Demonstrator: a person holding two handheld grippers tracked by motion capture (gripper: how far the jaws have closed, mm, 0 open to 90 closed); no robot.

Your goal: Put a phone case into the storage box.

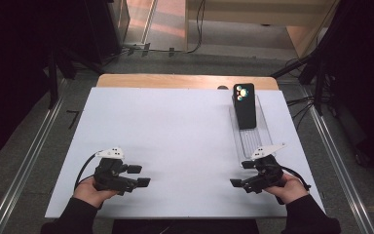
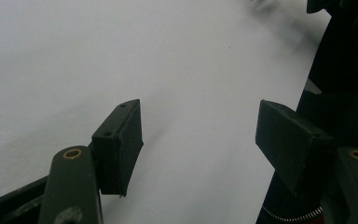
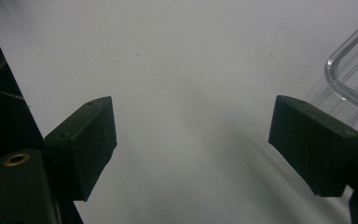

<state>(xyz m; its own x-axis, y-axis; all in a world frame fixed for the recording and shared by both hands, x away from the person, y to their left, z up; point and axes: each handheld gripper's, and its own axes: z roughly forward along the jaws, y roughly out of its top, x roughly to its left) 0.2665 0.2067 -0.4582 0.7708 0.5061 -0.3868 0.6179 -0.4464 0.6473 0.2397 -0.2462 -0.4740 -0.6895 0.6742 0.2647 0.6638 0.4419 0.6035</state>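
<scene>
Phone first: black slab-shaped smartphone with a colourful camera cluster (image 1: 244, 105) lies at the far end of the clear ribbed plastic tray (image 1: 247, 141) on the right side of the white tabletop (image 1: 175, 146), back facing up. We judge it stiff, moderately heavy for its size, glossy and slippery, and breakable if dropped. Best hold, as we see it, is across the two long side edges near the middle, away from the lenses. The tray wall sits close beside those edges, so room for claw tips looks tight; tipping the near end up first may help. The tray itself looks light and could slide.

Left claw (image 1: 139, 176) is released and empty, resting low near the front left of the tabletop; in the left gripper view its pads (image 2: 121, 144) stand apart over bare white surface. Right claw (image 1: 242, 174) is also released and empty, just beside the tray's near end; the tray's rounded corner (image 3: 354, 70) shows in the right gripper view.

Centre of the tabletop is wide open for moving. Right and back edges lie near the tray, so we keep lifts inward.
</scene>
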